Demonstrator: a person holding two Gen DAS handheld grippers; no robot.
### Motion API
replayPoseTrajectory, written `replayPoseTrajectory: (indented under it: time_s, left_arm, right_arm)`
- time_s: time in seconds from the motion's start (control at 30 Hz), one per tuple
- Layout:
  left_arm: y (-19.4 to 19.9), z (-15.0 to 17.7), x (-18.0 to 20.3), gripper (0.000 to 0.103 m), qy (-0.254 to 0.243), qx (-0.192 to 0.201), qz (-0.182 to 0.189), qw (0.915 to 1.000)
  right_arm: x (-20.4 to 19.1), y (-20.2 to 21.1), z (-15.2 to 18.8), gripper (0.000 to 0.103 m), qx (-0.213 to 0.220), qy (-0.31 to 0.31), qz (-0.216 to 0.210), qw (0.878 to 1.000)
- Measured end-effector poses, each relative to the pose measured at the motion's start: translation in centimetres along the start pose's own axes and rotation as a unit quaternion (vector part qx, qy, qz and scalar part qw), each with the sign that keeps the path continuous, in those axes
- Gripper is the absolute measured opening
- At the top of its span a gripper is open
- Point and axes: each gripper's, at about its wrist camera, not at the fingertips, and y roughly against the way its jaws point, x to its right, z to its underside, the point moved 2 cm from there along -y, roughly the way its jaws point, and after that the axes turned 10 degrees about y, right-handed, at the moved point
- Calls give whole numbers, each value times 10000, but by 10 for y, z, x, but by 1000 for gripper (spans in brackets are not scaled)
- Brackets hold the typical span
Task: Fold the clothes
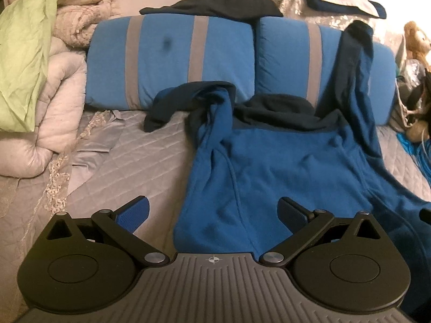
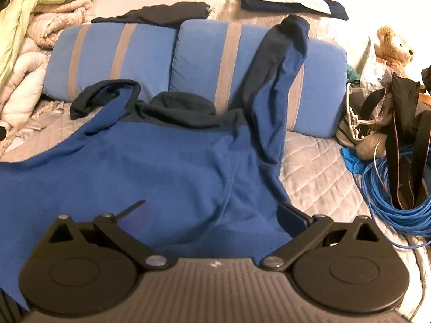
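A blue hooded sweatshirt (image 1: 272,167) with dark navy hood and cuffs lies on the grey quilted bed (image 1: 140,158), hood toward the pillows. Its left sleeve (image 1: 204,99) is bunched across the chest; its right sleeve (image 1: 355,75) drapes up over a pillow. My left gripper (image 1: 214,212) is open and empty above the sweatshirt's lower left edge. In the right wrist view the sweatshirt (image 2: 161,167) fills the middle, its right sleeve (image 2: 274,80) up on the pillow. My right gripper (image 2: 212,214) is open and empty over the sweatshirt's lower right part.
Two blue pillows with grey stripes (image 1: 172,59) (image 2: 204,62) stand at the head. Folded blankets and a green sheet (image 1: 29,53) pile at the left. A teddy bear (image 2: 393,45), dark bags (image 2: 404,123) and a coil of blue cable (image 2: 396,196) lie at the right.
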Motion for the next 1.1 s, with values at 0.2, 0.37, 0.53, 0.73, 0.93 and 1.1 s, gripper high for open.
replayPoseTrajectory:
  time_s: [0.2, 0.37, 0.53, 0.73, 0.93, 1.1]
  left_arm:
    - [7, 12, 4, 103, -114, 134, 12, 9998]
    - [7, 4, 10, 103, -86, -147, -54, 9998]
    - [13, 0, 17, 103, -97, -237, -171, 9995]
    - [24, 2, 28, 103, -346, -244, 168, 9990]
    - [31, 0, 35, 103, -318, -284, 892, 9951]
    - [30, 2, 24, 103, -270, -216, 1215, 9920]
  right_arm:
    - [4, 4, 2, 103, -12, 149, 134, 9998]
    - [7, 8, 4, 103, -23, 274, 245, 9993]
    - [13, 10, 6, 103, -101, 126, 287, 9995]
    - [20, 12, 8, 103, -138, -157, 322, 9993]
    - [19, 14, 7, 103, -116, -153, 307, 9993]
    - [24, 12, 10, 103, -149, -139, 352, 9992]
